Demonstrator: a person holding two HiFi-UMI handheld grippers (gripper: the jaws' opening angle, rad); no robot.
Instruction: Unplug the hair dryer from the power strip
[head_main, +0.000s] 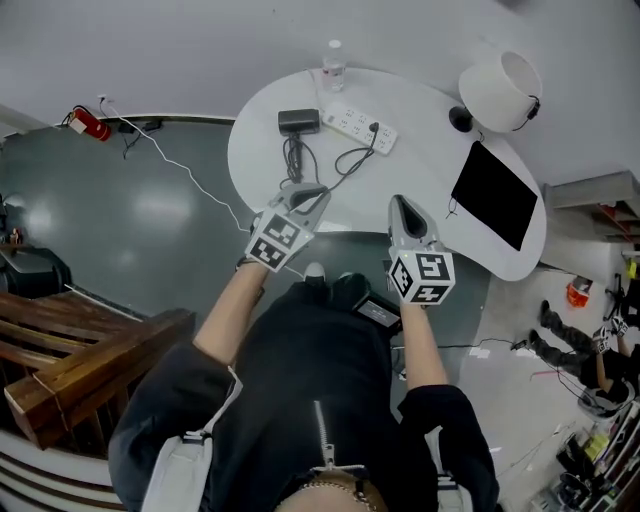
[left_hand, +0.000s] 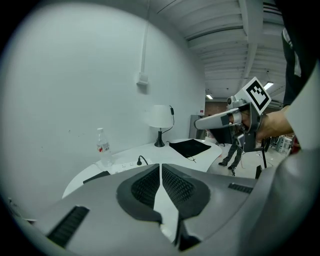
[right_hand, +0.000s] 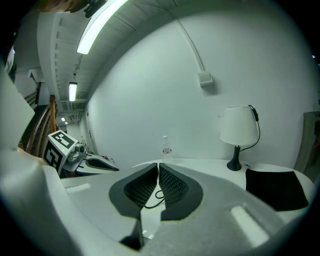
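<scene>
Where wall (head_main: 200, 50) meets floor (head_main: 150, 220), a white table (head_main: 420, 170) bears the power strip (head_main: 358, 125).

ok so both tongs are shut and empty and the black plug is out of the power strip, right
No, the head view shows the black plug still in the power strip. Left tongs and right tongs are shut and empty.

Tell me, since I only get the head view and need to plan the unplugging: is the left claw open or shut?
Observer: The left claw is shut, pads together, nothing between them.
Operator: And the right one?
Observer: The right claw is shut too, and empty.
Operator: How does the plug sit, seen side-on?
Observer: The black plug sticks up out of the power strip.
</scene>
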